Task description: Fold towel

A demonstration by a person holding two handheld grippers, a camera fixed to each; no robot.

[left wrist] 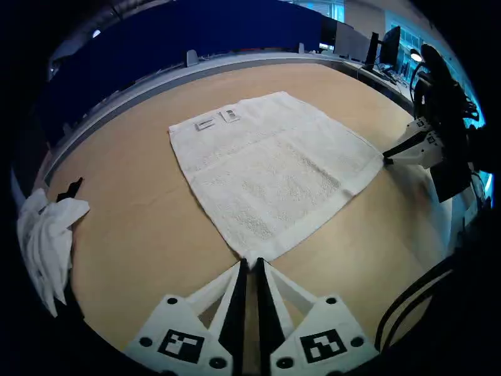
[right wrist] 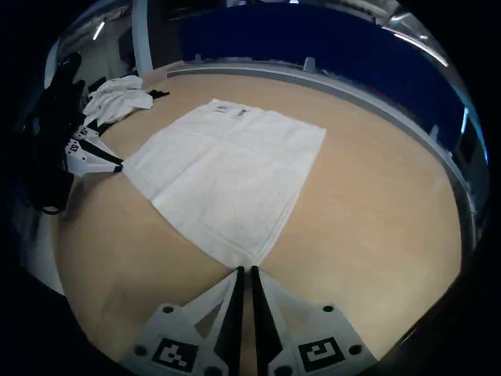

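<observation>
Down at the near edge of the desk (left wrist: 144,207), the left claw (left wrist: 250,266) has its fingers drawn almost together, with only a thin slit between them, and one corner of the towel (left wrist: 269,169) is pinched at their tips. Likewise the right claw (right wrist: 245,271) is closed to a narrow slit on the neighbouring corner, so the two claws hold the two ends of one towel edge. Each claw also shows in the other's view, low over the desk with its tips at its own corner; the right one appears at the right of the left gripper view, the left one at the left of the right gripper view. Outward from the claws the white towel lies flat and spread in a single layer around the middle of the desk, faint crease lines crossing it. Two small tags (left wrist: 216,119) sit on it by the edge opposite the held one, toward the left claw's side. Farther toward the desk's left end a crumpled white cloth (left wrist: 47,238) lies near the edge, a small black thing just beside it. Along the far edge runs a grey rim with a blue partition (right wrist: 300,34) behind it, and a monitor (left wrist: 389,44) stands past the desk's far right corner.
</observation>
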